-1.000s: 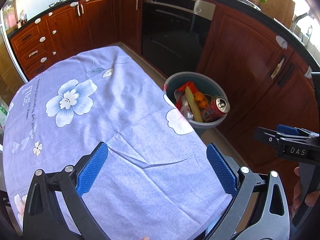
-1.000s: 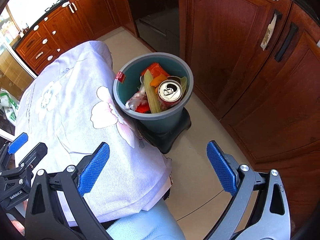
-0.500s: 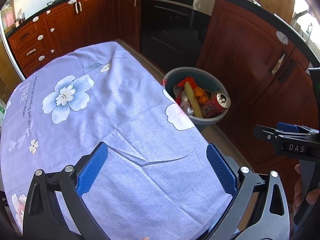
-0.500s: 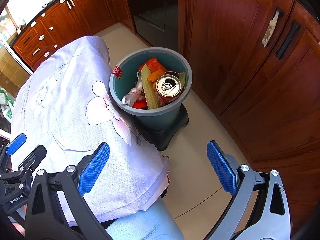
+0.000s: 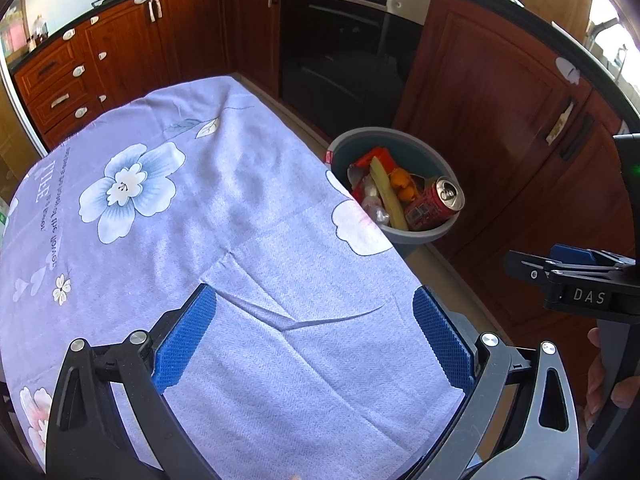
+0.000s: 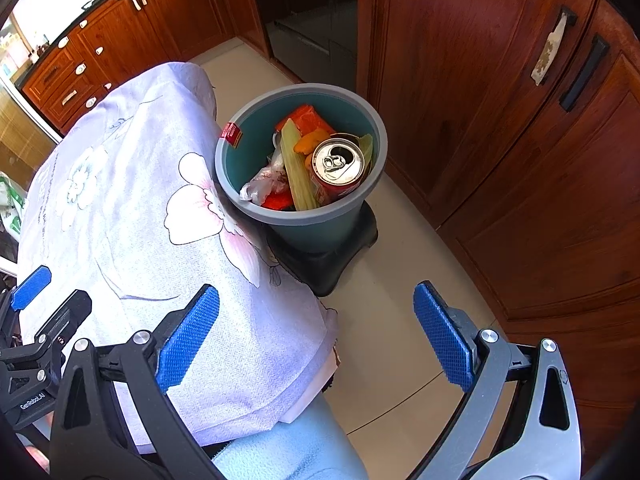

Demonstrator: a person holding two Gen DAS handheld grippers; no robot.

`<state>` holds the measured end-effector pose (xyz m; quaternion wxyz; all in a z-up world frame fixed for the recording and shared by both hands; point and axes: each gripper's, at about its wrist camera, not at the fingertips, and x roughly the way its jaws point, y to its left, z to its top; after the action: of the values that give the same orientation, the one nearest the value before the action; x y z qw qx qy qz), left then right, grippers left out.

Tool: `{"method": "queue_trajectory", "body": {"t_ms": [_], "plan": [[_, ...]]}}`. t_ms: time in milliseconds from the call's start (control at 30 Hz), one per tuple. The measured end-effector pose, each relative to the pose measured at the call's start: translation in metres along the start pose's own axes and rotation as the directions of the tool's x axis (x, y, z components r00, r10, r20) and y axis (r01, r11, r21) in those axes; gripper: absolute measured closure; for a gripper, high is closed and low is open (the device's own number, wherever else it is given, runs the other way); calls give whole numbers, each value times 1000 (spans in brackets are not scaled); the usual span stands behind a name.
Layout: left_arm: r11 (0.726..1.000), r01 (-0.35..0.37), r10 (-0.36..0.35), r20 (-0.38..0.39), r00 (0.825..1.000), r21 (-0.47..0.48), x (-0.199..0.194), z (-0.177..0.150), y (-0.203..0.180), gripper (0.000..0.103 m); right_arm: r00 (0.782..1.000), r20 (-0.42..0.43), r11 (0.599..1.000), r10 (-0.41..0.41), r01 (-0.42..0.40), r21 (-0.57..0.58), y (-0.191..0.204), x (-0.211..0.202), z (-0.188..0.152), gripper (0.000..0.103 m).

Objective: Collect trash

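1. So the trash is all sitting in the bin [image 6: 352, 216] right now. It's a grey-rimmed teal bucket on the floor, just beside the far right edge of the table [image 5: 200, 220], standing on a black base [image 6: 336, 264].
2. On top of the pile there's a red soda can [image 6: 338, 168] tilted against the right wall of the bin, opened end up. Next to it is a long pale green stalk, maybe a corn husk [image 6: 296, 168], plus orange peel bits [image 6: 310, 142], an orange wrapper [image 6: 308, 116] toward the back and a crumpled clear plastic bag [image 6: 264, 182] on the left.
3. There's a little red tag [image 6: 231, 134] stuck on the bin's rim on the table side.
4. My right tongs [image 6: 316, 334] are spread wide with nothing between the blue pads, hanging over the table corner and the floor, with the bin ahead of them.
5. My left tongs [image 5: 314, 338] are also wide apart and empty, hovering over the lilac flowered tablecloth [image 5: 132, 188], which looks bare from here apart from a few creases.
6. From the left wrist view I can see the right tool off to the side with fingers [image 5: 596, 376] wrapped around its handle.
7. Around all that: dark red wood cabinets [image 6: 460, 60], a black oven [image 5: 344, 48] behind the bin and a pale tiled floor [image 6: 392, 320].
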<state>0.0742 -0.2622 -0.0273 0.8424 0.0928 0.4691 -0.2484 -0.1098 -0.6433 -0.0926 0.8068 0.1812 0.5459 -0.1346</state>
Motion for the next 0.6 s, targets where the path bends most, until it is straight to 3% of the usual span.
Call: {"method": "queue_trajectory", "body": {"t_ms": [600], "plan": [[1000,3,-3,-11,1000,-4,7,-1,0,4,1000,-7,1000,-3,3,-3,1,4,0,9]]}}
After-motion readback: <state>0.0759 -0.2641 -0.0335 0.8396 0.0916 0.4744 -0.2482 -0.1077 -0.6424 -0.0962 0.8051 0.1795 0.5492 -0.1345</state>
